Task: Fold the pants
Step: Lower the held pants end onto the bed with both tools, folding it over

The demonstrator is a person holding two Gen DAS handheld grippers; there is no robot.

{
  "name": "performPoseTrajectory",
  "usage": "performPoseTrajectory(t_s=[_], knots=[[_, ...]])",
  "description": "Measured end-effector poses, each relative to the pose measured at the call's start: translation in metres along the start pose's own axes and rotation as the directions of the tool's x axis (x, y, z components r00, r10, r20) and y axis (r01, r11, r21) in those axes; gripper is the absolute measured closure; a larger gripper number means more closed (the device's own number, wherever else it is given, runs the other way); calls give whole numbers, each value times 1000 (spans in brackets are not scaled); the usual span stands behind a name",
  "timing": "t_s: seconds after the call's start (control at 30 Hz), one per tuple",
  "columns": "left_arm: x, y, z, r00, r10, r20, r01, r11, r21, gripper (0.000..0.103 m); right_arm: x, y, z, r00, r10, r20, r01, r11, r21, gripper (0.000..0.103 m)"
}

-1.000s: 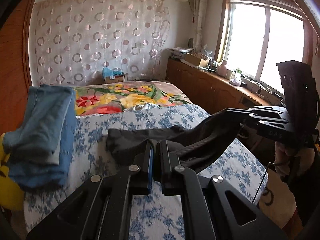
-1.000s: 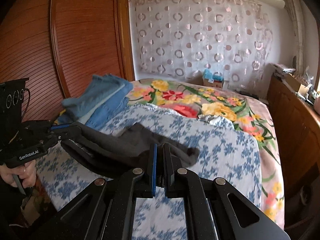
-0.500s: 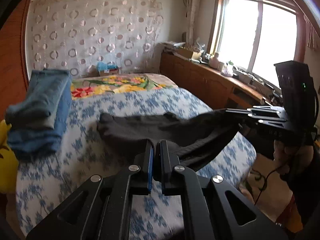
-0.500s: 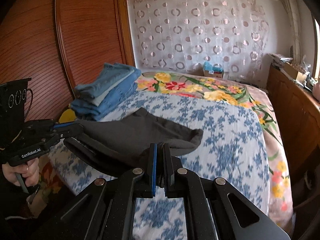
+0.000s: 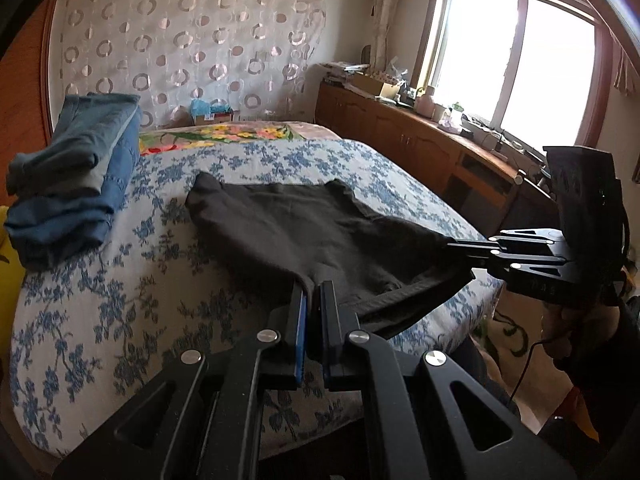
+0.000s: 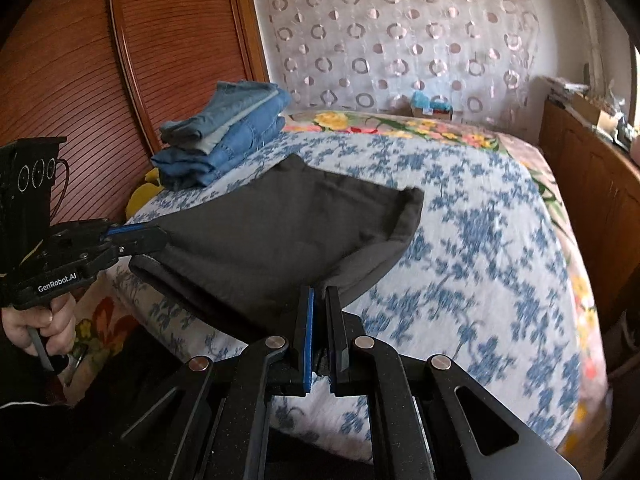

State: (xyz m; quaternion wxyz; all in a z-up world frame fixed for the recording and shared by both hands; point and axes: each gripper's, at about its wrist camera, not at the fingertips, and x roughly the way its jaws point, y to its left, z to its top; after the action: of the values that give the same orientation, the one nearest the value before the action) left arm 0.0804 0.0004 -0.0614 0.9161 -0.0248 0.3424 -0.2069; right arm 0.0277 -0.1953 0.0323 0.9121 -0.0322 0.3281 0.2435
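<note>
Dark grey pants [image 5: 304,228] lie spread on the blue-flowered bed cover [image 5: 120,288], far end resting flat, near edge lifted. My left gripper [image 5: 313,292] is shut on the near left corner of the pants. My right gripper [image 6: 319,296] is shut on the near right corner of the pants [image 6: 280,224]. Each gripper shows in the other's view, the right gripper [image 5: 452,245] at the right and the left gripper [image 6: 160,236] at the left, with the fabric stretched taut between them just above the bed's near edge.
A stack of folded blue jeans [image 5: 68,176] sits at the bed's left side [image 6: 224,132]. A floral blanket [image 5: 224,134] lies behind. A wooden cabinet [image 5: 420,144] runs along the right under the window. A wooden wardrobe [image 6: 80,80] stands at the left.
Both grippers pulled back toward the bed's near edge with the pants. The pants went from bunched to spread flat and taut. Both stayed shut.
</note>
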Motion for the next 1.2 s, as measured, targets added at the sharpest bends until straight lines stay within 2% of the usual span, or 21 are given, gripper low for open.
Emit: performPoseTrajectory(t_s=[0.53,0.97,1.2], knots=[[0,-6,-22,999,-24,-35,24,1000,-8,96,2,-3,-22,999,17,-27,-16,999,49,98],[-26,-23,-15,1000,-28,11,28,999,19,96,-32,-2,-29,999,37,37,-39,998,56,98],[-20,-19,-9,1000,-22,11,22,1000,21,96,-30,-5,-22,998,27,57,-30,998,58,98]])
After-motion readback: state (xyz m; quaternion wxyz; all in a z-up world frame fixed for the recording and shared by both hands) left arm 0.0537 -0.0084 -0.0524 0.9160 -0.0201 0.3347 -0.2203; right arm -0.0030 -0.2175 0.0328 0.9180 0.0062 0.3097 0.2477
